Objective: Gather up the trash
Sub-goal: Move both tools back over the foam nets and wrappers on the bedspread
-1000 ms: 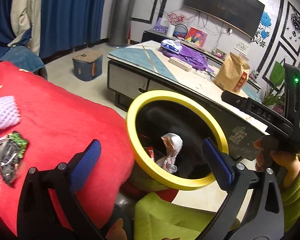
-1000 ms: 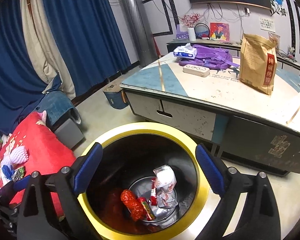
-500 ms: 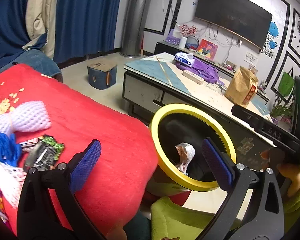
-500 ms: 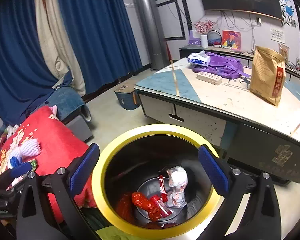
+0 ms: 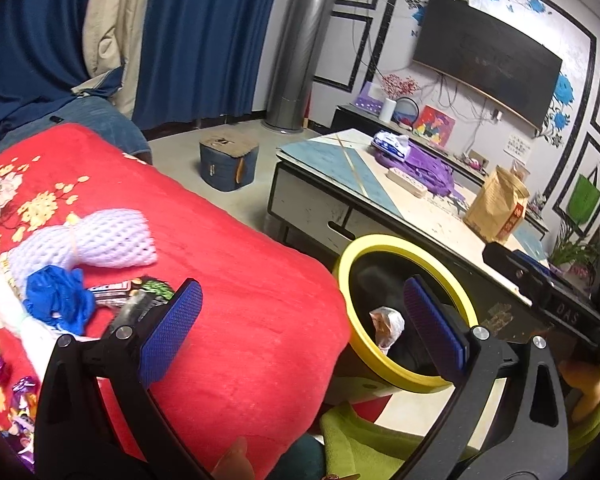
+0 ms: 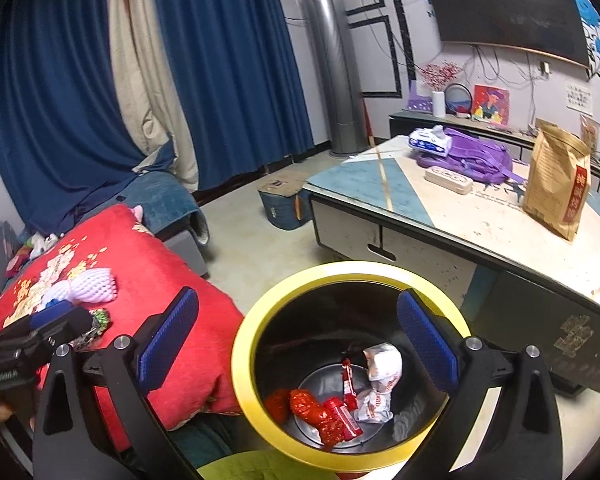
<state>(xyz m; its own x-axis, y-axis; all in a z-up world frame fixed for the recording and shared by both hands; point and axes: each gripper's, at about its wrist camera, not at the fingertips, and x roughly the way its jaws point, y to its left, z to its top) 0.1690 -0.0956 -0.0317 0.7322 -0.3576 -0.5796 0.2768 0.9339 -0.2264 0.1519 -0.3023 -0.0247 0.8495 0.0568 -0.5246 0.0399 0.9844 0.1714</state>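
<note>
A yellow-rimmed black bin (image 6: 242,344) (image 5: 350,256) stands on the floor beside a red blanket (image 5: 228,264). Inside it lie red wrappers (image 6: 324,412) and a crumpled white wrapper (image 6: 382,368). On the blanket sit a white foam net (image 5: 100,236), a blue crumpled piece (image 5: 56,300), a dark snack wrapper (image 5: 140,292) and purple candy wrappers (image 5: 24,388). My left gripper (image 5: 300,332) is open and empty, over the blanket's edge. My right gripper (image 6: 296,344) is open and empty above the bin. The left gripper's body (image 6: 32,336) shows over the blanket in the right wrist view.
A low table (image 6: 480,216) behind the bin carries a brown paper bag (image 6: 556,184), a purple backpack (image 6: 476,156) and a tissue pack (image 6: 428,140). A blue stool (image 5: 228,160) stands on the floor. Blue curtains hang at the left wall. Green-sleeved arm (image 5: 588,404) at lower right.
My left gripper has swung left from the bin toward the trash on the blanket. My right gripper has risen and drawn back a little from the bin. Both stayed open.
</note>
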